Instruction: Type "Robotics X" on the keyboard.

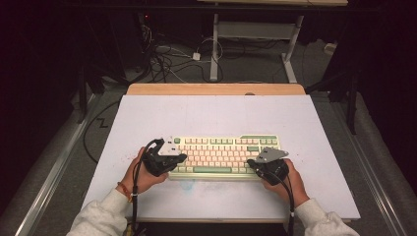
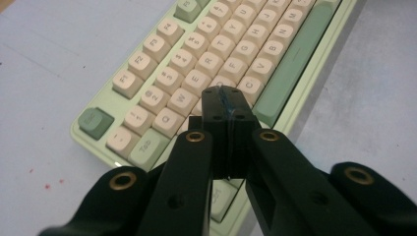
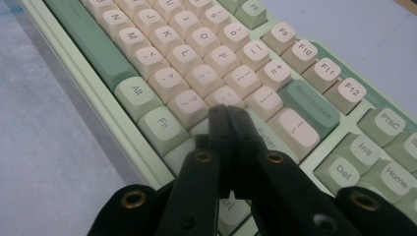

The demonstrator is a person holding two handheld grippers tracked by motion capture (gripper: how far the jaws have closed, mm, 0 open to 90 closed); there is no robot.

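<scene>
A pale green keyboard [image 1: 223,156] with cream and green keys lies near the front middle of the white table. My left gripper [image 1: 169,158] hovers over its left end, jaws pressed together with nothing between them. In the left gripper view the shut tips [image 2: 223,101] sit just above the letter keys near the green space bar [image 2: 290,59]. My right gripper [image 1: 255,163] is over the keyboard's right end, also shut and empty. In the right gripper view its tips [image 3: 227,114] hang above the keys beside Enter, below the Backspace key [image 3: 310,105].
The white table top [image 1: 211,115] stretches wide behind the keyboard, with a wooden strip [image 1: 216,89] along its far edge. Cables [image 1: 172,59] and a desk frame [image 1: 255,34] stand on the floor beyond. Small red specks [image 2: 46,186] mark the table left of the keyboard.
</scene>
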